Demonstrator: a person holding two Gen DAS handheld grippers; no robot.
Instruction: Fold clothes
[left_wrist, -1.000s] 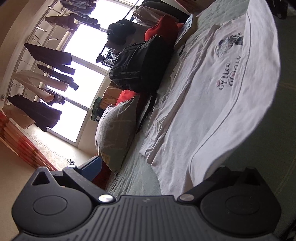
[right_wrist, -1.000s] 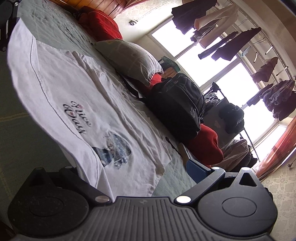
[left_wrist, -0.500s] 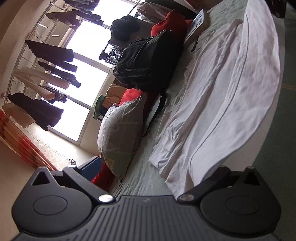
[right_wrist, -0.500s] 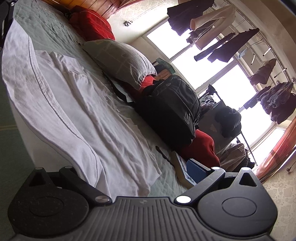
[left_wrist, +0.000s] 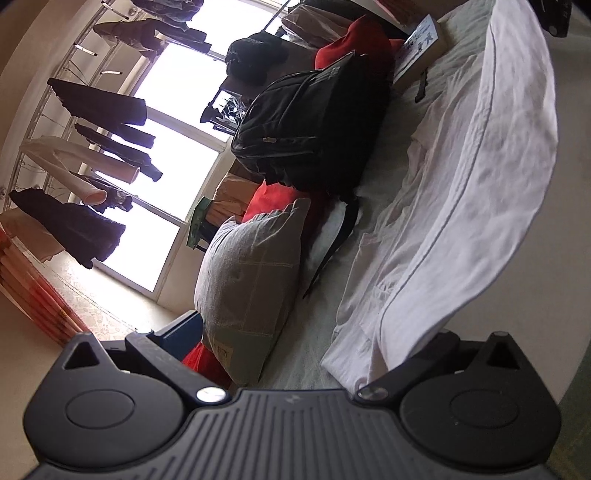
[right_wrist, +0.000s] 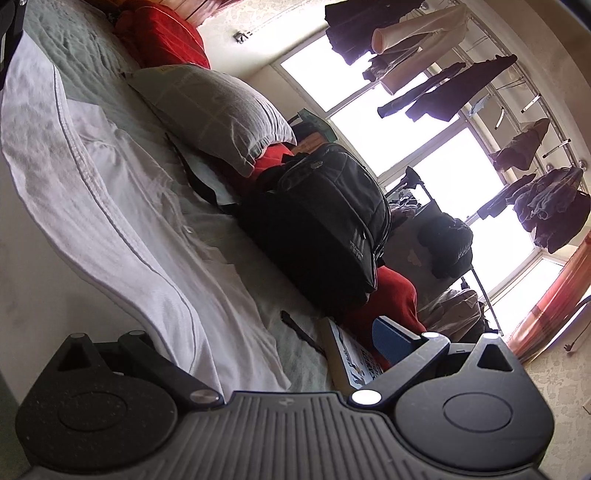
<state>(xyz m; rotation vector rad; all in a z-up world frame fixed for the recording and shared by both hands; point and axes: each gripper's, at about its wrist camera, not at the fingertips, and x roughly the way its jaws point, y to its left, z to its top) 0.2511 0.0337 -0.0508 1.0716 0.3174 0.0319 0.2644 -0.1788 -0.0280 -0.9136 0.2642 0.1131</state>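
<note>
Low, tilted views along a bed from two hand-held tools. White T-shirt (left_wrist: 461, 206) spread across the middle of the grey-green bed cover (left_wrist: 295, 354), plain side up, no print showing. Near long edge, with its stitched hem, lifted clear of the cover and arching in a raised band from one tool to the other; far part flat and wrinkled on the bed.

Left gripper (left_wrist: 291, 398) filling the bottom of its own view, black and ribbed. Fingertips hidden under the cloth, so impossible to tell how wide the jaws stand; clamped, judging by the hem rising straight out of its right side.

Right gripper (right_wrist: 288, 402) likewise across the bottom of its own view, with the raised hem coming down to its left side. Fingertips out of sight here too; closed on the fabric, going by the hanging edge.

Along the far edge of the bed, beyond the shirt: grey checked pillow (left_wrist: 251, 273), black backpack (left_wrist: 314, 125) just beside it, red bedding (right_wrist: 388, 295) showing under and behind both. Flat printed box (left_wrist: 421, 51) near the backpack, with a short dark strap (right_wrist: 299, 328) lying on the cover beside it. Behind everything, bright windows (right_wrist: 424, 133) and dark clothes on a hanging rail (left_wrist: 99, 107).
</note>
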